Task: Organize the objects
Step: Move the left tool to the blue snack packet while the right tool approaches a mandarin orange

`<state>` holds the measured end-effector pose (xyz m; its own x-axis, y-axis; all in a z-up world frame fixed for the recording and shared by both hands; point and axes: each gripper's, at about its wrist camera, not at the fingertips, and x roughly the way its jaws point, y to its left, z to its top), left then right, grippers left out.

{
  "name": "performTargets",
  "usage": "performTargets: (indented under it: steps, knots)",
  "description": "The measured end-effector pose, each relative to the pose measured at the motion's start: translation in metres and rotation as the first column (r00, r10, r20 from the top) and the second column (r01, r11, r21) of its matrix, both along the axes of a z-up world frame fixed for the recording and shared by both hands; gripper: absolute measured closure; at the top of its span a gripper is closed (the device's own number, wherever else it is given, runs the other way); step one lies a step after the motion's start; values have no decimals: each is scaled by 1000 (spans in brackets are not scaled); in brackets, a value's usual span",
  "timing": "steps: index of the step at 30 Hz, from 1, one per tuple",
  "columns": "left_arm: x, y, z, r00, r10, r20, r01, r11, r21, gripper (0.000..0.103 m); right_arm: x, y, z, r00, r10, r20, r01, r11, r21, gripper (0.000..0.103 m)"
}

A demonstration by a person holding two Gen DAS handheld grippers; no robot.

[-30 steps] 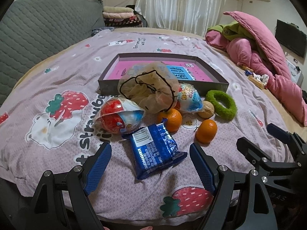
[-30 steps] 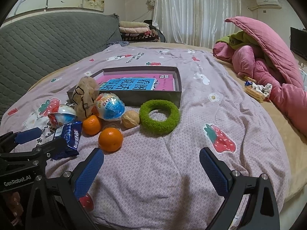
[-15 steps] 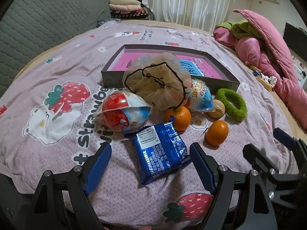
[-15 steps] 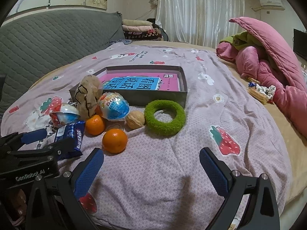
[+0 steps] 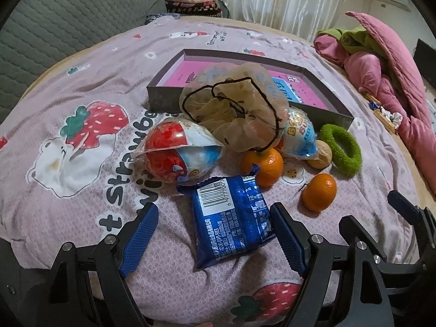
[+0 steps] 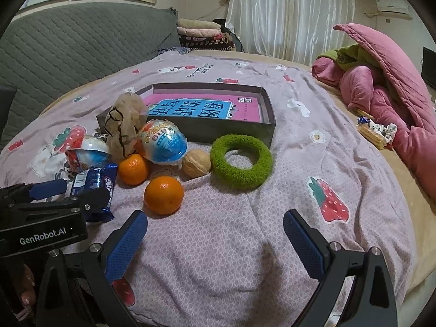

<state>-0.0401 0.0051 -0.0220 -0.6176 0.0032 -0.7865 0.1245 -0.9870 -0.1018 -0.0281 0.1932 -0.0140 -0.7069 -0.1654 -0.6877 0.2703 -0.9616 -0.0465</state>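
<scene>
The left tongs (image 5: 215, 234) stand wide open low over the bed (image 5: 81, 196), their blue pads on either side of a blue snack packet (image 5: 231, 218) that lies flat on the strawberry-print cover; the right pad sits just beside the packet's edge, the left pad well clear of it, and nothing is gripped. The right tongs (image 6: 215, 242) are also spread wide and hold nothing, with only bare cover between their pads. Just beyond the packet lie a red-and-white wrapped toy egg (image 5: 177, 152), a beige scrunchie with black trim (image 5: 234, 114), a blue wrapped egg (image 6: 163, 143), a walnut (image 6: 196, 162) and a green fuzzy ring (image 6: 241, 163). One orange (image 6: 163, 194) sits alone nearest the right tongs; a second orange (image 6: 133, 169) sits just beside the packet's far corner. Behind the cluster an open grey box (image 6: 268, 106) holds a pink and blue printed sheet. A pink quilt (image 6: 395, 95) is heaped at the bed's right side.
</scene>
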Motion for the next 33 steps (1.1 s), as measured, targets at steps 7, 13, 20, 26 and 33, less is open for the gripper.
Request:
performTargets:
  steps: [7,13,20,26,33]
  knots:
    - [-4,-9,-3,1000,-14,27,13,999,38,17,-6,-13,-5,1000,29,9,-30,999,38,3]
    - [-7,-19,-9,998,-35,48,31,997,76,17,-12,-24,-12,998,58,23,-60,996,71,3]
    - [-10,-23,-13,997,-55,58,49,994,103,13,-21,-32,-16,997,69,29,-71,994,77,4]
    - [-13,-24,-17,997,-45,67,37,992,117,13,-29,-39,-21,995,87,52,-91,993,74,12]
    - [-18,-19,-18,997,-17,77,10,996,88,13,-32,-46,-25,991,125,54,-129,988,79,37]
